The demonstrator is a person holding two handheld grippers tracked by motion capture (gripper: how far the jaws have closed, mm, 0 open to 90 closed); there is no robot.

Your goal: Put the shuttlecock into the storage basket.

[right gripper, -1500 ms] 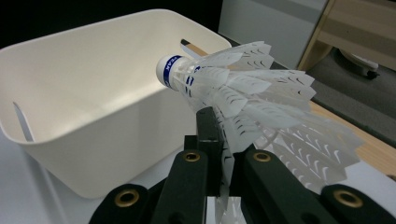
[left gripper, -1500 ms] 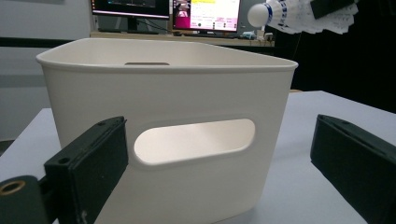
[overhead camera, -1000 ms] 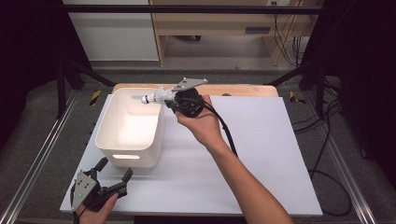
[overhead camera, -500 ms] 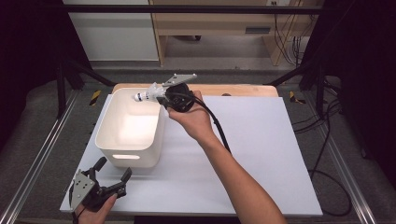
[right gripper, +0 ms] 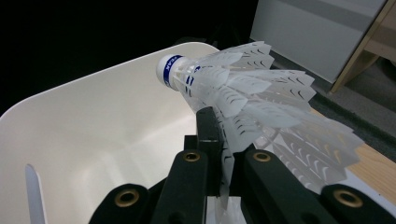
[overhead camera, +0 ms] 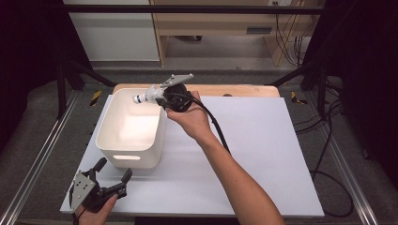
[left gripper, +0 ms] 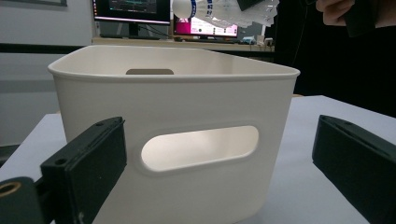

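So the right gripper (overhead camera: 162, 93) is pinching the shuttlecock (overhead camera: 146, 96) by its skirt over the bin (overhead camera: 132, 154), probably to drop it in, while the left gripper (overhead camera: 112, 180) is idling near the bin with fingers spread open.

White table sheet (overhead camera: 263, 154), wooden board (overhead camera: 234, 90), monitors (left gripper: 135, 10), pale cabinet (overhead camera: 112, 33).

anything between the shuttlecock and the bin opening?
Nothing visible. The right gripper holds the shuttlecock by its feathers over the far rim of the white bin, cork end pointing across the open, empty interior.
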